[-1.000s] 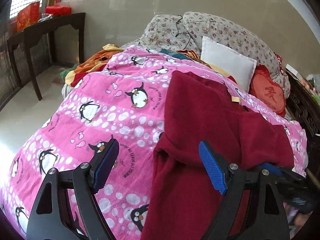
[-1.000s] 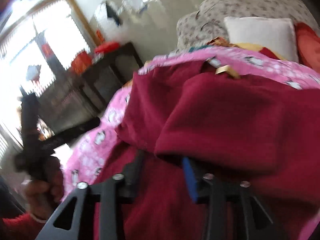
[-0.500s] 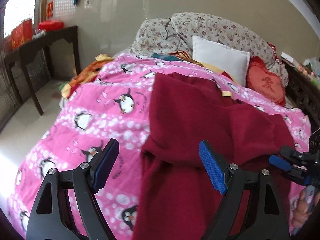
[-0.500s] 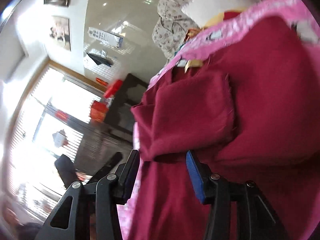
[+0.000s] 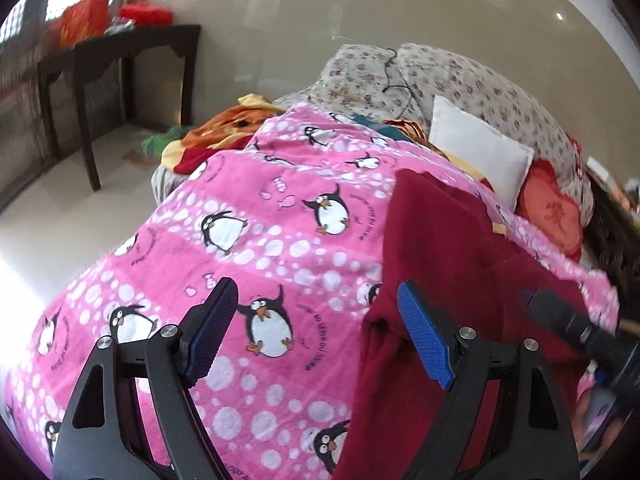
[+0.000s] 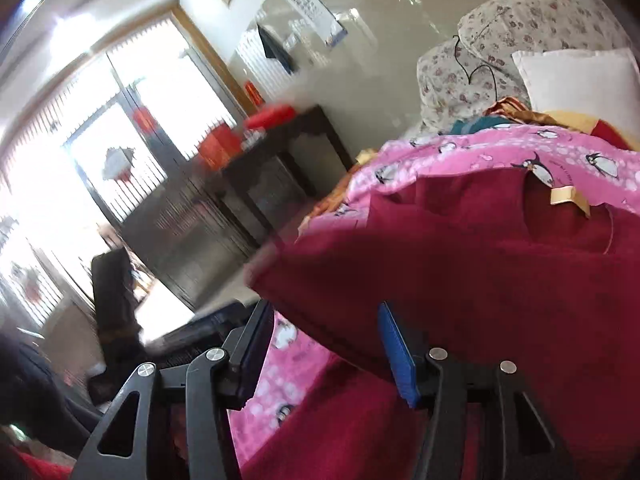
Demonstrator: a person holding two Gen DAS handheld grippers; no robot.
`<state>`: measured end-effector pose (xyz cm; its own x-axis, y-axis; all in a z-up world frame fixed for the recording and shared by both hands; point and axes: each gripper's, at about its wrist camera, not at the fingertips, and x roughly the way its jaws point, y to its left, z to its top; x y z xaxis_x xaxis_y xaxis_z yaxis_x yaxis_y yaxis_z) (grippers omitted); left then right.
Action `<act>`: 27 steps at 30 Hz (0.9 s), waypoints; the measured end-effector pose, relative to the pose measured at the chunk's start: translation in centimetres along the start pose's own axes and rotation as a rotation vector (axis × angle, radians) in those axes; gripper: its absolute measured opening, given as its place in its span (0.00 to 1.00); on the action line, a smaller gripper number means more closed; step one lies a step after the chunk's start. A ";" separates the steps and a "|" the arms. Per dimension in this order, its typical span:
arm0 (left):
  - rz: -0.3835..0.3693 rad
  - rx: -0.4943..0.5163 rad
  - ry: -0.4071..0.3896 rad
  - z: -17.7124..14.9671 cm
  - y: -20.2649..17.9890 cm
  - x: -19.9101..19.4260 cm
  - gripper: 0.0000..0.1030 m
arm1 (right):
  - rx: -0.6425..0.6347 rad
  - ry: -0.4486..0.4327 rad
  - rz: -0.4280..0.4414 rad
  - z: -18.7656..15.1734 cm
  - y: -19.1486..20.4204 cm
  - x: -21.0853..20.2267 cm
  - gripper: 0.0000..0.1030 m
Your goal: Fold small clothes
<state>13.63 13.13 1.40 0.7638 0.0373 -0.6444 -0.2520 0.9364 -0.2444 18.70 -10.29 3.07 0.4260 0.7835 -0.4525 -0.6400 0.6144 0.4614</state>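
A dark red garment (image 5: 460, 264) lies on the pink penguin blanket (image 5: 280, 232), one part folded over the rest. My left gripper (image 5: 320, 330) is open and empty, hovering above the blanket by the garment's left edge. My right gripper (image 6: 326, 354) is open, with the garment's folded edge (image 6: 440, 280) lying between and above its fingers; I cannot tell whether they touch it. A tan label (image 6: 568, 196) shows at the garment's neck. The right gripper also shows in the left wrist view (image 5: 576, 328).
A white pillow (image 5: 476, 156), a red cushion (image 5: 552, 212) and flowered pillows (image 5: 460, 76) lie at the bed's head. Orange and yellow clothes (image 5: 224, 132) are heaped at the far left of the bed. A dark wooden table (image 5: 120, 56) stands by the wall.
The left gripper has shifted left over the blanket. The right gripper has swung level and dropped to the garment's folded edge, its jaws somewhat wider.
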 end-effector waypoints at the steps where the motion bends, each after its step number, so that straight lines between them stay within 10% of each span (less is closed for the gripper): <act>1: -0.005 -0.009 0.000 0.0 0.3 0.0 0.80 | -0.016 -0.009 -0.028 -0.3 0.1 -0.4 0.51; 17: -0.086 0.129 0.125 0.6 -4.9 6.5 0.79 | 0.106 -0.035 -0.574 -5.3 -11.8 -13.8 0.47; 20: -0.110 0.167 0.172 0.6 -6.8 8.4 0.30 | 0.108 -0.011 -0.634 -5.9 -12.4 -14.2 0.31; 27: -0.009 0.283 0.124 1.9 -9.2 10.1 0.22 | 0.021 0.022 -0.753 -7.2 -13.5 -13.9 0.32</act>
<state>24.76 5.60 -1.45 0.6821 0.0022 -0.7312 -0.0566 0.9972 -0.0498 16.75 -30.16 -2.35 0.7303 0.1494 -0.6666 -0.1687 0.9850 0.0360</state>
